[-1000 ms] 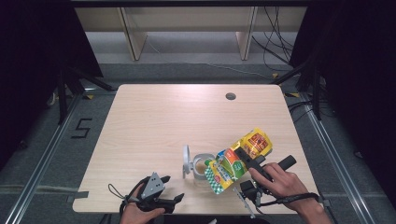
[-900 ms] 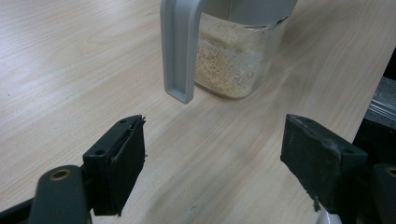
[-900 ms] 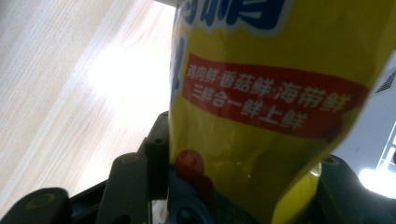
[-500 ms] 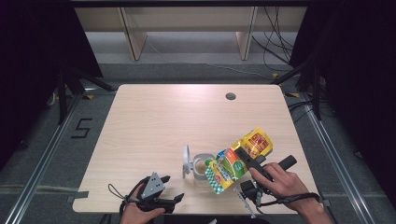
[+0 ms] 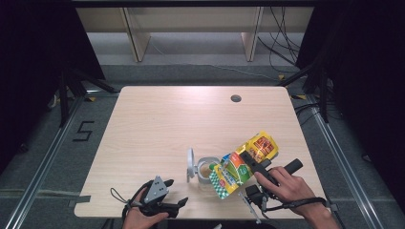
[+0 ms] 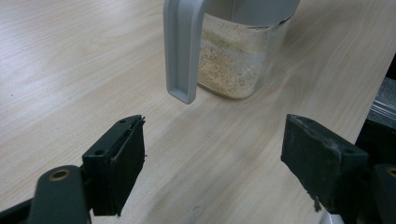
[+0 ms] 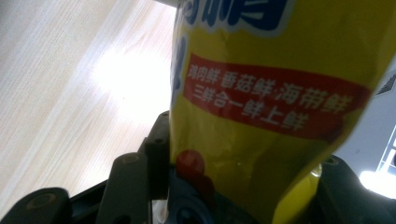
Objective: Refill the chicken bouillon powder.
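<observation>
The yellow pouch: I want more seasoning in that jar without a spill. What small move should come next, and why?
Probably tip the yellow pouch a little steeper over the jar. The right gripper is shut on the pouch, whose lower end lies at the jar's open mouth, lid flipped up. The jar holds only a low layer of granules. The left gripper rests open nearby.

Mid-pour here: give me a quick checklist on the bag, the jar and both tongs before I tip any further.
1. Right tongs clamped on the yellow bag: ok, the jaws press on it.
2. Bag mouth over the jar: ok in the high view, the bag's lower end points at the opening.
3. Jar lid flipped open: ok.
4. Jar has room: ok, the granules fill only its lower part.
5. Left tongs steadying the jar: not ok, they are open, short of it.
6. Granules flowing: cannot tell.
</observation>
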Motion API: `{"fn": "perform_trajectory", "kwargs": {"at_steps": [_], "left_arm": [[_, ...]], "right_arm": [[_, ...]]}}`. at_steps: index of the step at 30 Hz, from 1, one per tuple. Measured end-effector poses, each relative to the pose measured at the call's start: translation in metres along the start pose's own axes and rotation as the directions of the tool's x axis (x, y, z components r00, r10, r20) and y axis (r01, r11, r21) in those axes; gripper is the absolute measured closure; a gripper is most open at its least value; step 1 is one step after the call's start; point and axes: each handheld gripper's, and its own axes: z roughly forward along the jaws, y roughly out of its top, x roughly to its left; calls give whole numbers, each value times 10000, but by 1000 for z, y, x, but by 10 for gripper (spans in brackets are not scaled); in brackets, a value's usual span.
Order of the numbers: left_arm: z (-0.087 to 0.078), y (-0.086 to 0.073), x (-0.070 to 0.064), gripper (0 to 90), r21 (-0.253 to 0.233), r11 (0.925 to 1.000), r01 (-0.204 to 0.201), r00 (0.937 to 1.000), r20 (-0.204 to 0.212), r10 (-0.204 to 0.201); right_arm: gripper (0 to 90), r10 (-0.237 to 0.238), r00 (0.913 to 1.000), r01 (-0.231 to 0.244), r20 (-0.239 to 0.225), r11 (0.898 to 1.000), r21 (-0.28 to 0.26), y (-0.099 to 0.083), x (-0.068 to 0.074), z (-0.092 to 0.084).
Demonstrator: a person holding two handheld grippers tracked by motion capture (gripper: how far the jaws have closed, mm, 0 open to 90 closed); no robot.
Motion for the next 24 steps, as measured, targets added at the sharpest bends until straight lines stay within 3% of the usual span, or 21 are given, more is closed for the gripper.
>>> {"fn": "perform_trajectory", "kwargs": {"at_steps": [6, 8, 12, 19, 20, 24], "left_arm": [[1, 0, 0, 209, -59, 10000, 35, 10000, 29, -35], [0, 0, 0, 209, -7, 10000, -1, 10000, -16, 1], [0, 0, 0, 209, -36, 10000, 32, 10000, -19, -32], [0, 0, 0, 209, -49, 10000, 32, 10000, -9, -32], [0, 0, 0, 209, -35, 10000, 34, 10000, -17, -34], [1, 0, 0, 209, -64, 10000, 50, 10000, 31, -50]], "right_arm": [[533, 195, 9997, -196, 141, 9998, 33, -2, 1, -1], [533, -14, 10000, 13, 51, 10000, 35, -1, -1, -1], [533, 47, 9998, -47, 202, 10000, -17, -2, -2, -2], [540, 1, 10000, -1, -44, 10000, -43, 1, 1, 0], [540, 163, 9999, -163, 13, 9999, 44, 0, 3, -1], [541, -13, 9999, 14, 141, 10000, -29, 0, 0, -1]]}}
